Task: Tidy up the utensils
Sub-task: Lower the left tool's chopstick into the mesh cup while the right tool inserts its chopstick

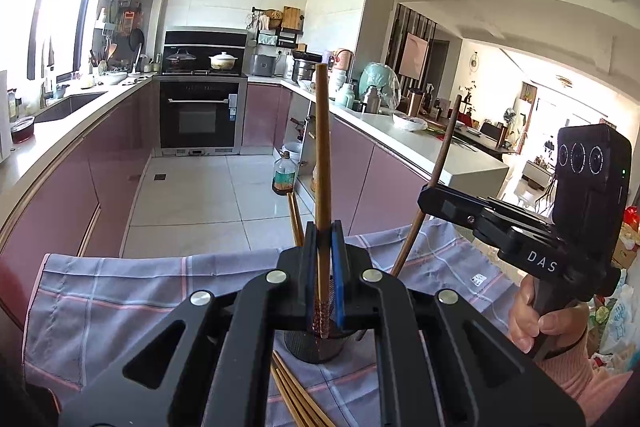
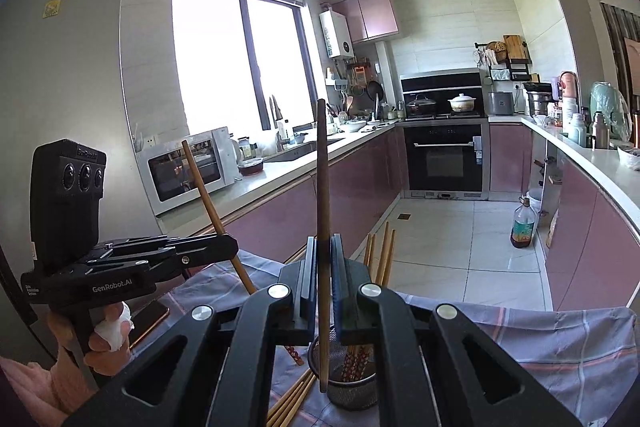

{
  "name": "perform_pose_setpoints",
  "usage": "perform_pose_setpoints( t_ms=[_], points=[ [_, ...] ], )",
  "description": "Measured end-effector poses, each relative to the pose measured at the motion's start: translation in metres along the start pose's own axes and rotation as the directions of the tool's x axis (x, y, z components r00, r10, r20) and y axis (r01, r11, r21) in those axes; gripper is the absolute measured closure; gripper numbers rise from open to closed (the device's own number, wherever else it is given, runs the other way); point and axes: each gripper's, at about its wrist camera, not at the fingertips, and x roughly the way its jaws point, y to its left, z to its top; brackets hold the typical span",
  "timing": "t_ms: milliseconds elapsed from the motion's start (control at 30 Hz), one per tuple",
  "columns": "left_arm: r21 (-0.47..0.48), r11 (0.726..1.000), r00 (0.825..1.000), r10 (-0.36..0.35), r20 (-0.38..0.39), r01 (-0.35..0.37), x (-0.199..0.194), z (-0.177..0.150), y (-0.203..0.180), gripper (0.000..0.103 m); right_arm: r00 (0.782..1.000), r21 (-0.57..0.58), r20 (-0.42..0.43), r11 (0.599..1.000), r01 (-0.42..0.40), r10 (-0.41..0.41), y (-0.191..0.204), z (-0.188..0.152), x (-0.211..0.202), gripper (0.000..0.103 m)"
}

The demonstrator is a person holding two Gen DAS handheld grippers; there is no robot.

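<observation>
My left gripper [image 1: 323,231] is shut on a wooden chopstick [image 1: 322,147] held upright, its patterned lower end over a dark mesh utensil cup [image 1: 316,345]. My right gripper [image 2: 323,247] is shut on a darker chopstick [image 2: 322,187], its lower end in the mesh cup [image 2: 348,383], which holds several chopsticks [image 2: 358,363]. Each gripper also shows in the other's view, the right one [image 1: 430,193] and the left one [image 2: 228,243], each shut on its chopstick. Loose chopsticks [image 1: 296,399] lie on the checked cloth [image 1: 120,307] beside the cup.
The cloth covers a table edge facing a kitchen floor. More chopsticks [image 2: 380,255] lie at the cloth's far edge. An oil bottle [image 2: 523,227] stands on the floor. A phone [image 2: 150,319] lies at the left of the cloth. Counters run along both sides.
</observation>
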Motion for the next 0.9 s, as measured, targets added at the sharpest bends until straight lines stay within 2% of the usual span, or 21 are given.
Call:
perform_pose_setpoints(
  t_ms=[333, 900],
  points=[
    [-0.001, 1.000, 1.000, 0.023, -0.016, -0.023, 0.016, 0.003, -0.001, 0.095, 0.999, 0.032, 0.007, 0.998, 0.046, -0.046, -0.013, -0.002, 0.009, 0.098],
    [0.003, 0.999, 0.993, 0.047, -0.109, -0.046, 0.057, -0.006, -0.005, 0.095, 0.994, 0.043, -0.082, 0.996, 0.078, -0.074, -0.017, -0.020, 0.038, 0.098]
  ],
)
